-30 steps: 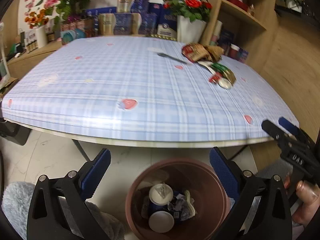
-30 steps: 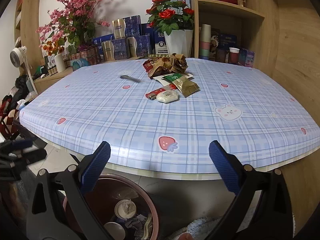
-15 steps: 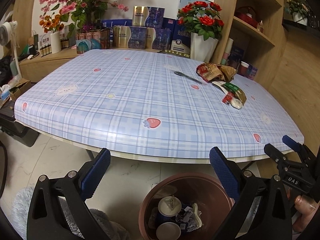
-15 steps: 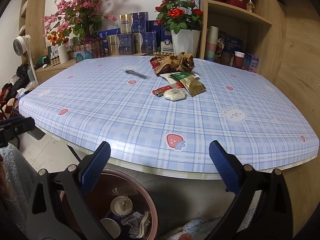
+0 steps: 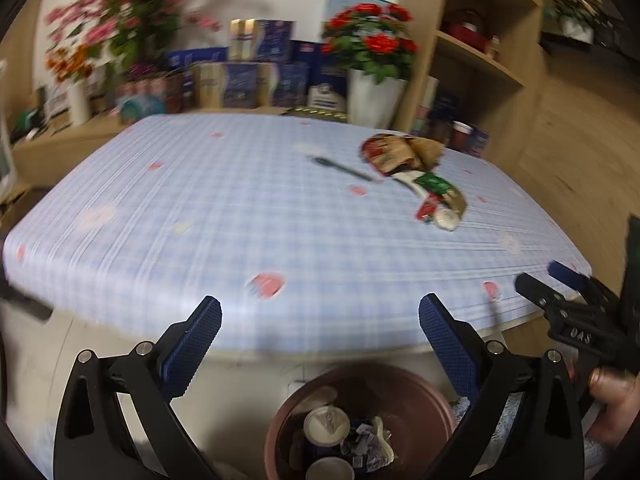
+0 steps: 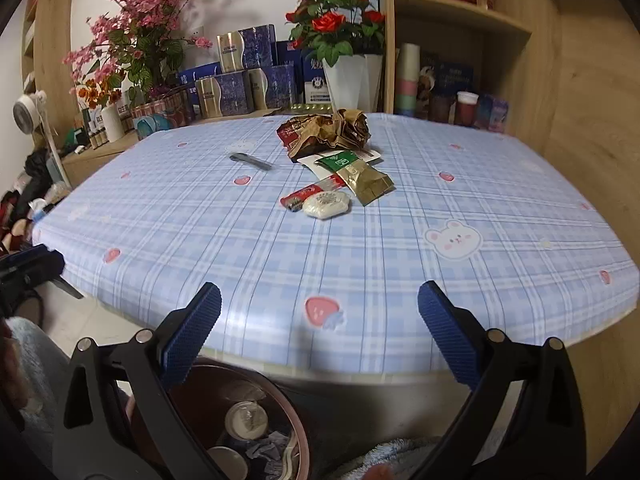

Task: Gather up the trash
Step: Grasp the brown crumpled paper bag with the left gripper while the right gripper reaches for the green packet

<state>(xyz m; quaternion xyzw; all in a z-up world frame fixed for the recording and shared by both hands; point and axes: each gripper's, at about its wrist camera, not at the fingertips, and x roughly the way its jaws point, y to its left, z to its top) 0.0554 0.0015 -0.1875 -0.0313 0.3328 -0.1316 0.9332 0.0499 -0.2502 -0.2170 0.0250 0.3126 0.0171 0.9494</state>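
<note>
Both the left tongs (image 5: 320, 334) and right tongs (image 6: 319, 320) gape empty; the crumpled wrappers (image 6: 326, 134) lie mid-bench (image 6: 400, 248), well ahead.

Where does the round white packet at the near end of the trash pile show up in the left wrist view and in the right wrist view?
Left wrist view: round white packet lies right of centre, blurred, at the pile's near end.
Right wrist view: it lies just above centre, sharp, touching the red stick wrapper.
Shared landmark: the crumpled brown bag at the far end of the pile.
</note>
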